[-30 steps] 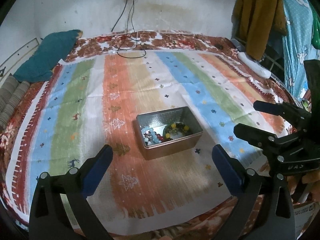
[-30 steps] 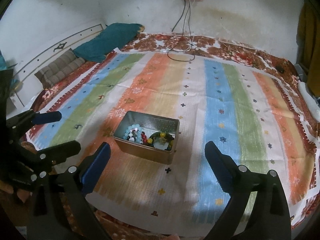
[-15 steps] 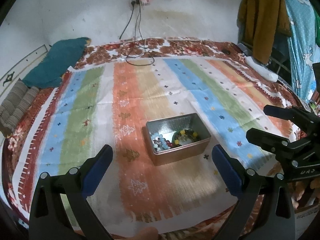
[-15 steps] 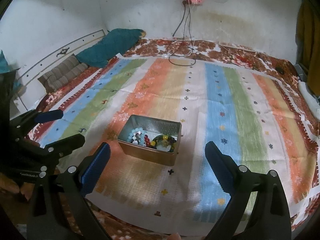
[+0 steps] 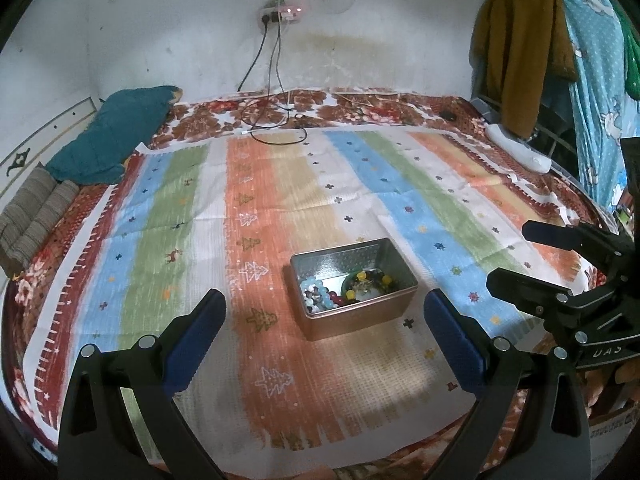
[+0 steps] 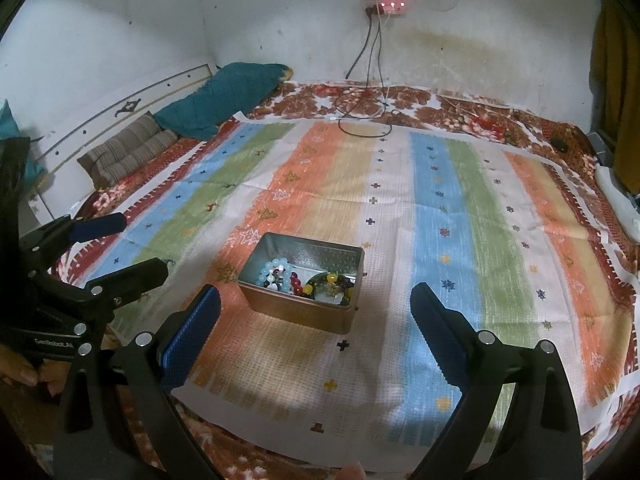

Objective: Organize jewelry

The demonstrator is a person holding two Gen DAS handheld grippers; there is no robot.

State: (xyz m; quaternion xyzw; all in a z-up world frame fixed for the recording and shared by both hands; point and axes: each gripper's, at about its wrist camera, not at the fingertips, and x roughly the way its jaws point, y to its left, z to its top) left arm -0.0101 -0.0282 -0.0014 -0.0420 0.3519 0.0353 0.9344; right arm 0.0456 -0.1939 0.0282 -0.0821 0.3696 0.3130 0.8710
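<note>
Both wrist views now sit farther back from the bed than a second ago: the metal tin [image 5: 354, 289] appears smaller and more of the wall shows above it. Its place on the striped cloth [image 5: 256, 208] is unchanged, on the orange band near the front edge.

Left gripper [image 5: 325, 330]: jaws spread wide, empty, above the cloth in front of the tin. Right gripper [image 6: 316, 330]: likewise spread, empty, just short of the tin [image 6: 301, 284]. Each tool shows at the side of the other's view, near one another but apart.

Contents: beaded jewelry lies heaped in the near part of the open tin; a pale blue bead bracelet [image 6: 267, 271] on one side, a dark strand with yellow beads [image 6: 331, 280] on the other, red beads between. The far part of the tin floor is bare metal. Individual pieces cannot be separated further.

Surroundings: a teal pillow [image 5: 114, 136] and a striped bolster [image 5: 34, 216] lie at the left end, well apart from the tin. Black cables [image 5: 276, 128] hang from a wall socket [image 5: 282, 12] and coil on the far edge of the bed. Clothes [image 5: 520, 48] hang at the right, with a white object on the bed edge below them.

Clearance: nothing stands between either tool and the tin. Open cloth surrounds the tin on all sides, most of it behind and to the right. Floral bedding [image 6: 440, 112] borders the cloth.
</note>
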